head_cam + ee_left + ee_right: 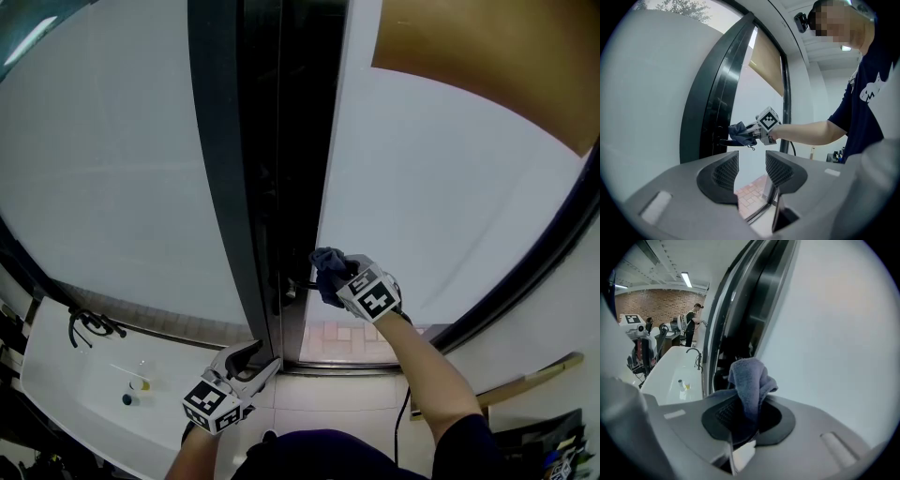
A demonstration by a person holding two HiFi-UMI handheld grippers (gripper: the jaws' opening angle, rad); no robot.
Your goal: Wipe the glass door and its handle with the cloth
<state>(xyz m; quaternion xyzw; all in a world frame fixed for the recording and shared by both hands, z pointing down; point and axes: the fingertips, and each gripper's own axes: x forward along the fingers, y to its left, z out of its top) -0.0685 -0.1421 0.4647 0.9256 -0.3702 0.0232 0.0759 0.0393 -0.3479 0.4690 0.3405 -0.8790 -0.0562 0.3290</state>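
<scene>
1. At the far left of the head view lies a white counter (66, 394) with a dark faucet (89, 323). It plays no part in the wiping.
2. The left gripper (258, 359) hangs low by the foot of the dark door frame (248, 141). Its jaws stand apart with nothing between them; through the gap its own view (751, 171) shows only brick paving. It is well below the handle and is the farther of the two.
3. The handle (298, 284) is a short dark lever on the frame's edge. Its long axis runs level, out from the frame towards the right.
4. The cloth (326, 262), dark blue and bunched, sits at the lever's outer end, just right of it. It is pinched in the closed jaws of the right gripper (339, 277). That gripper is clearly the nearer one, so I judge the handle wipe falls to it, as a stroke leftward along the lever.
5. To the right, the frosted pane of the glass door (441, 187) rises beside the cloth.
6. What the views add:
   - The right gripper view shows the cloth (747, 378) standing up out of the clamped jaws (745, 416), but the cloth hides the handle.
   - The left gripper view sees the lever (725, 141) side-on with the cloth (739, 131) seemingly draped over its tip. Whether it presses firmly there I cannot tell.
</scene>
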